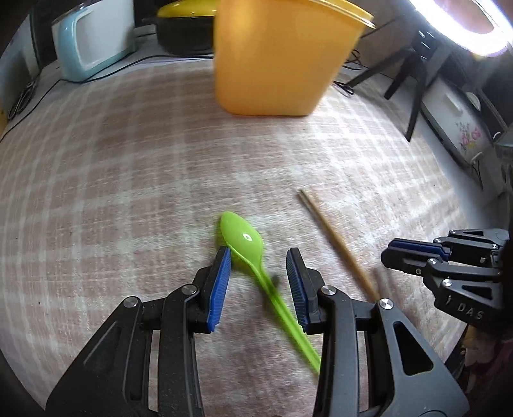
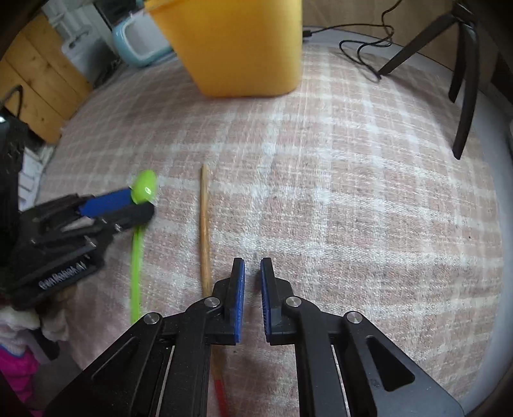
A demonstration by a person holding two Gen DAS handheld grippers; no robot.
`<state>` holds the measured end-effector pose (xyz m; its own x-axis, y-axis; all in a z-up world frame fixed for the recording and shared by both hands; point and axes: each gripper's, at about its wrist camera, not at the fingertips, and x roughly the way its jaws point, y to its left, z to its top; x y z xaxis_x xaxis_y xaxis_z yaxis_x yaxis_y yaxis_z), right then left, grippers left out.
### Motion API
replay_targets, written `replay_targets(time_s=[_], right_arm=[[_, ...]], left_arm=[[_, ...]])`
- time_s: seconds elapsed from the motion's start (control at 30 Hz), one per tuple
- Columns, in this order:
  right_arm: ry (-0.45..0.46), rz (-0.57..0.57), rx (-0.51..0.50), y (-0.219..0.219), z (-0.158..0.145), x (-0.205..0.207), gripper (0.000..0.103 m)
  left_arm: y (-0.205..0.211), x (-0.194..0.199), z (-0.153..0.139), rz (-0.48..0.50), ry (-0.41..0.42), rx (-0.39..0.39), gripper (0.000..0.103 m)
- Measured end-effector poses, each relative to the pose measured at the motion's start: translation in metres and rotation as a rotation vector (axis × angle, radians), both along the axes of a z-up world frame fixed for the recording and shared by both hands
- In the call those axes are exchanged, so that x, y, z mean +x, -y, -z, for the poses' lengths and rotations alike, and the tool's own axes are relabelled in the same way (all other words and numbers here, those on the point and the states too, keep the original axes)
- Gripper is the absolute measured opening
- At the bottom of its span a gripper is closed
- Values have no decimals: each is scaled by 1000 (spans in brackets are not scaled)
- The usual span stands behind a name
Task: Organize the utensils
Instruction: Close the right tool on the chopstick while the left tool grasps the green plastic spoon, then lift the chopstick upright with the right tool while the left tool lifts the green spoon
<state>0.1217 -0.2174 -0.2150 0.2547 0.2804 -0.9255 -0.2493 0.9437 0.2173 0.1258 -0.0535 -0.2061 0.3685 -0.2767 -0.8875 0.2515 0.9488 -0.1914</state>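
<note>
A green plastic spoon (image 1: 247,242) lies on the checked cloth, its handle running back between the fingers of my left gripper (image 1: 259,256), which is open around it. The spoon also shows in the right wrist view (image 2: 144,189). A pair of wooden chopsticks (image 1: 333,243) lies to the right of the spoon, also seen in the right wrist view (image 2: 204,224). My right gripper (image 2: 253,266) is nearly closed and empty, just right of the chopsticks. A tall yellow container (image 1: 275,57) stands at the far side of the cloth, also in the right wrist view (image 2: 237,48).
A pale blue and white appliance (image 1: 93,41) and a black pot with a yellow lid (image 1: 186,29) stand at the back left. Black tripod legs (image 2: 461,80) and cables (image 2: 362,54) sit at the back right. A floral white box (image 1: 455,125) is at the right.
</note>
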Motion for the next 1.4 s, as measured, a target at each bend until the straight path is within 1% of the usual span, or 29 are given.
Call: replay_targets(time_s=[0.1, 0.13, 0.27, 0.33, 0.37, 0.4, 0.43, 0.47, 0.5, 0.53, 0.57, 0.67, 0.77, 0.93, 0.97, 1.0, 1.03, 1.07, 1.17, 1.27, 1.4], right_arm=[[-24, -24, 63, 1, -4, -2, 8], [-23, -35, 64, -1, -5, -3, 8], [-35, -90, 50, -18, -2, -6, 8], [-47, -106, 30, -28, 4, -7, 8], [-54, -114, 22, -33, 6, -8, 9], [-62, -125, 12, -37, 8, -7, 10], [-61, -133, 7, -42, 12, -8, 12], [-58, -140, 5, -47, 12, -9, 16], [-57, -144, 5, -49, 12, -9, 19], [-55, -149, 2, -52, 11, -8, 20], [-53, -152, -2, -53, 11, -8, 24], [-49, -169, -4, -54, 10, -5, 33], [-58, -186, -31, -48, 9, -3, 33], [-73, -228, -92, -66, 9, 4, 33], [-66, -246, -111, -69, 9, 4, 30], [-47, -269, -157, -74, 9, 4, 17], [-30, -280, -195, -81, 10, 4, 11], [-25, -293, -204, -86, 10, 4, 8], [-42, -273, -170, -85, 10, 5, 6], [-61, -218, -96, -70, 8, 7, 5], [-32, -160, -2, -55, -4, 3, 5]], left_arm=[[1, -7, 2, -23, -23, 8, 36], [2, -10, 2, -22, -22, 10, 36], [8, -21, 4, 0, 7, 76, 36], [12, -23, 5, 8, 21, 95, 35], [14, -23, 5, 11, 30, 106, 28], [14, -24, 5, 12, 38, 122, 24], [12, -23, 5, 12, 38, 123, 16], [7, -22, 5, 7, 28, 105, 12], [1, -20, 5, -2, 11, 77, 10], [-5, -20, 4, -7, 2, 63, 7], [-9, -19, 5, -13, -9, 47, 7], [-17, -19, 5, -17, -18, 40, 6], [-19, -19, 4, -18, -25, 29, 6], [-21, -16, 3, -3, -40, 23, 6], [-22, -15, 3, -5, -46, 13, 5], [-23, -15, 4, -9, -49, 4, 5], [-25, -15, 4, -16, -52, -9, 5], [-27, -15, 3, -26, -54, -25, 5], [-30, -19, -1, -42, -46, -55, 5], [-31, -22, -8, -52, -30, -79, 5], [-37, -28, -21, -64, -3, -110, 5]])
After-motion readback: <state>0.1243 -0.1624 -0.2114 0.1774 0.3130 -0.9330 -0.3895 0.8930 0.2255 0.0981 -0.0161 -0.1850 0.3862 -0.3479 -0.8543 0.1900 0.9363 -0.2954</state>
